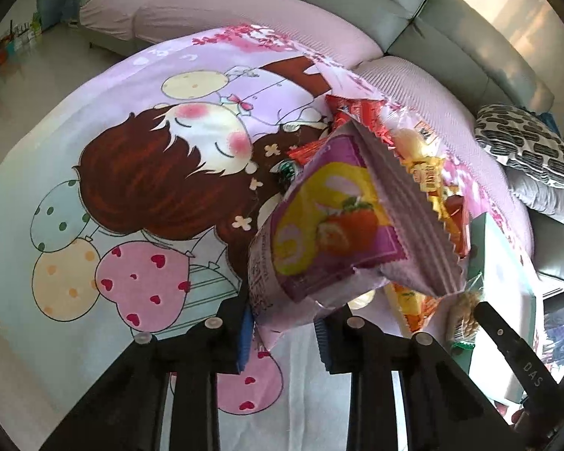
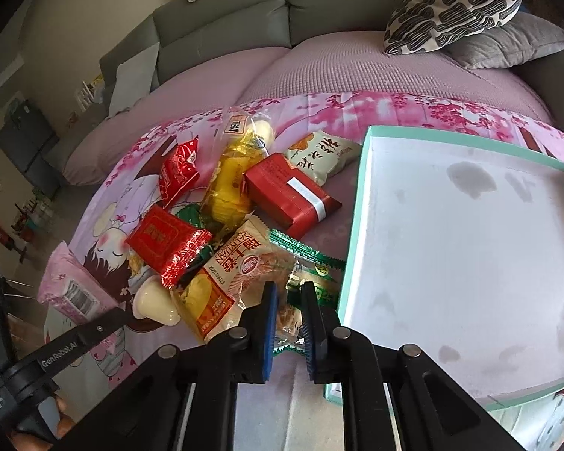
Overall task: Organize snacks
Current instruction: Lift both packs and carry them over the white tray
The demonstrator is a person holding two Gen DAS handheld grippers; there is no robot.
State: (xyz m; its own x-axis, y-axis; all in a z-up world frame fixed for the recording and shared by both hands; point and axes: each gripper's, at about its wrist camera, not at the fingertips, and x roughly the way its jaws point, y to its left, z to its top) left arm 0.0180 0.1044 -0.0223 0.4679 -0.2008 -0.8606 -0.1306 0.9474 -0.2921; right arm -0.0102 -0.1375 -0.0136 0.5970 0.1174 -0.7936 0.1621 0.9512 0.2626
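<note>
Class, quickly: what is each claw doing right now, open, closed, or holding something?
Left claw: closed on the pink strawberry cake packet, lifted off the cloth.
Right claw: closed on a clear snack packet beside the teal box.

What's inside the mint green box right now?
Nothing is in the mint green box: only its bare white floor with a few grey smudges shows. The right gripper hides the near left corner, and the lowest edge runs out of view, so those parts cannot be checked.
</note>
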